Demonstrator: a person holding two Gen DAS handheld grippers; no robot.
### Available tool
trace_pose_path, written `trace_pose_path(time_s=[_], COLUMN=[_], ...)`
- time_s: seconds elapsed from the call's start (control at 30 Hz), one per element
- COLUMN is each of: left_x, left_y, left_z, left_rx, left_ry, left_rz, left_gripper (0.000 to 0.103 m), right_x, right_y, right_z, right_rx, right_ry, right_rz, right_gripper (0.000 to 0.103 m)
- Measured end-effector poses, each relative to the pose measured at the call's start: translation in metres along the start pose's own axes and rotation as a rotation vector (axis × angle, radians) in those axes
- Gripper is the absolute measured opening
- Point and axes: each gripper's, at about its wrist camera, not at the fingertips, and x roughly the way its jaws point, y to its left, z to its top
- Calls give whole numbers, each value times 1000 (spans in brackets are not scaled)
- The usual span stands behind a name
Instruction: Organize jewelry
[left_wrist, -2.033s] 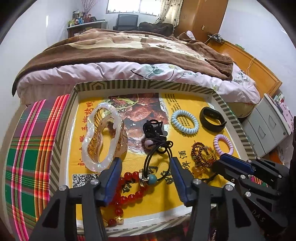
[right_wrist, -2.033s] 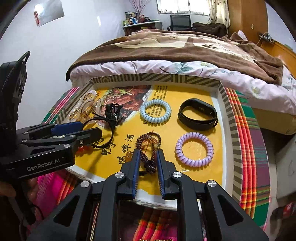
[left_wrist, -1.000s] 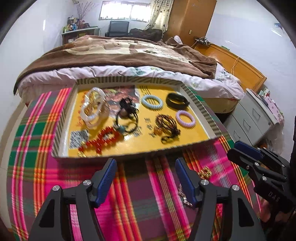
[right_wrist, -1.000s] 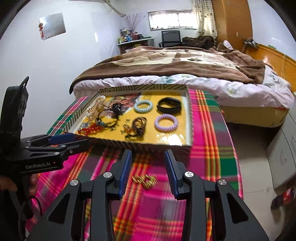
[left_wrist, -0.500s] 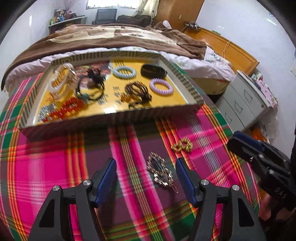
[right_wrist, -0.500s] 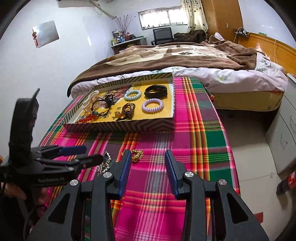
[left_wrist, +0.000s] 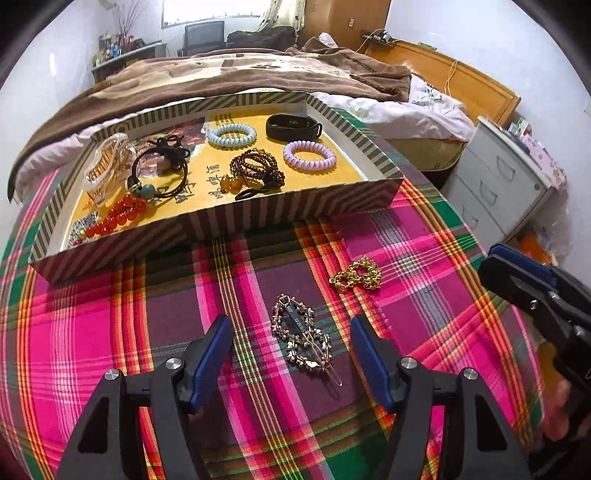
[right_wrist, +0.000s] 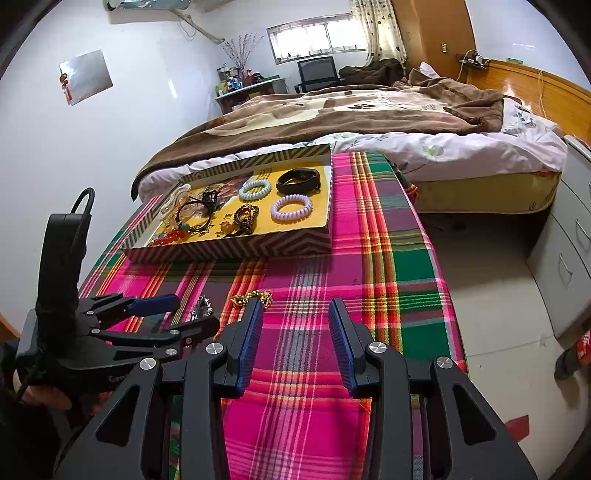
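Plaid cloth in pink, green and purple covers the table (left_wrist: 110, 332), which stands against a bed (right_wrist: 369, 110) with a brown blanket in a white-walled room with a window and grey drawers. On the cloth sits a striped tray (left_wrist: 258, 218) holding hair ties, bead bracelets and a black band. A silver hair clip (left_wrist: 301, 334) lies on the cloth between the spread jaws of the left gripper (left_wrist: 291, 347), untouched, with a gold chain (left_wrist: 356, 275) just beyond it. The right gripper (right_wrist: 295, 347) hovers with jaws apart, empty.
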Motion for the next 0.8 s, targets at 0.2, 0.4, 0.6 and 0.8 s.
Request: trace_pose_path(time_s=[0.2, 0.4, 0.6, 0.8], left_x=[-1, -6, -11, -16], left_y=[2, 12, 32, 48], left_z=[1, 1, -1, -4], left_rx=[23, -4, -43, -78], left_ry=[-10, -28, -38, -51], left_rz=[55, 45, 52, 52], left_gripper=[34, 29, 23, 23], right_x=[4, 12, 31, 51], right_y=[-1, 2, 17, 32], right_z=[-1, -1, 1, 0], right_rx=[2, -6, -60, -130], right_ry=[10, 31, 76, 116], right_rz=[-2, -2, 13, 1], right_gripper=[38, 38, 38, 38])
